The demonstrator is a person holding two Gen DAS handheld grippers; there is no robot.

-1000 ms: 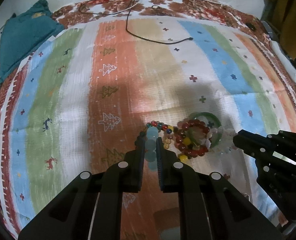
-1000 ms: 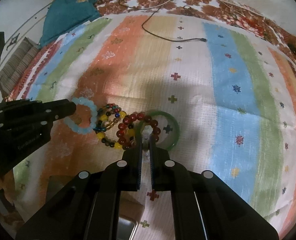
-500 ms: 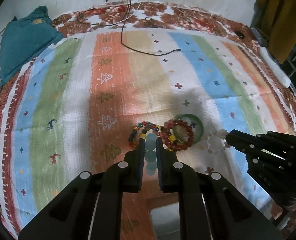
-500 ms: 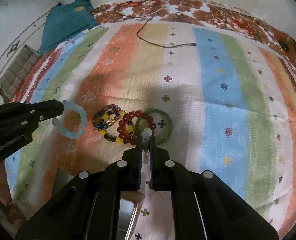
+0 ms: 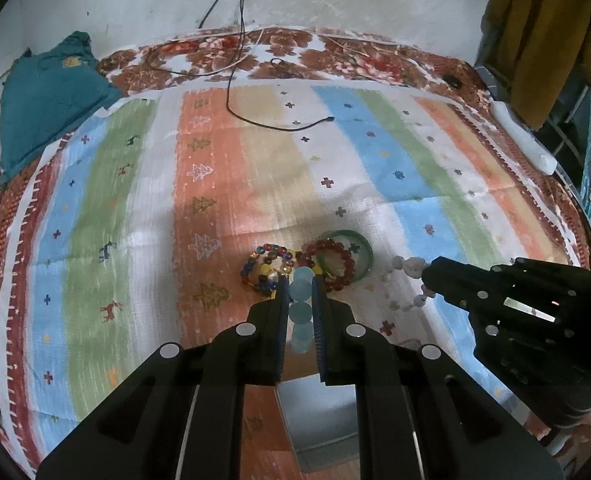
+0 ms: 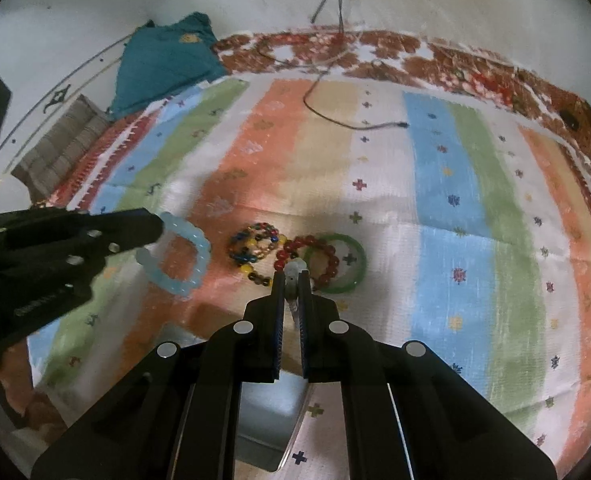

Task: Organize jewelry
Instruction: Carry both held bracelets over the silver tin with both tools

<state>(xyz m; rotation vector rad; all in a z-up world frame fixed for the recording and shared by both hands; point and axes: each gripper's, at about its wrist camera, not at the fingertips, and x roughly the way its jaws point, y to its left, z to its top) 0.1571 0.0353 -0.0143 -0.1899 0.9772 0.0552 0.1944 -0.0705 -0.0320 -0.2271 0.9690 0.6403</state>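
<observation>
Left gripper (image 5: 300, 280) is pinching a pale blue bead bracelet (image 5: 300, 304), jaws closed on the beads, holding it above the striped blanket (image 5: 107, 208). From the left wrist view only a column of blue beads is showing between the fingers; the right wrist view is showing the whole loop (image 6: 177, 256) hanging off the tip of the left gripper (image 6: 151, 226).

Right gripper (image 6: 291, 280) is clamping a white bead bracelet (image 6: 293, 270), jaws nearly together on it. Its own camera is catching just a bead or two; the left wrist view is showing the pale strand (image 5: 409, 280) trailing from the tip of the right gripper (image 5: 429, 278) down toward the blanket.

Lying on the blanket, in a row: a multicolour bead bracelet (image 5: 265, 266), a dark red bead bracelet (image 5: 329, 264) overlapping a green bangle (image 5: 365, 254).

A metal box is sitting under both grippers, left view (image 5: 319, 420), right view (image 6: 267, 424). A black cable (image 5: 255, 120) and teal cloth (image 5: 43, 96) are lying at the far end.
</observation>
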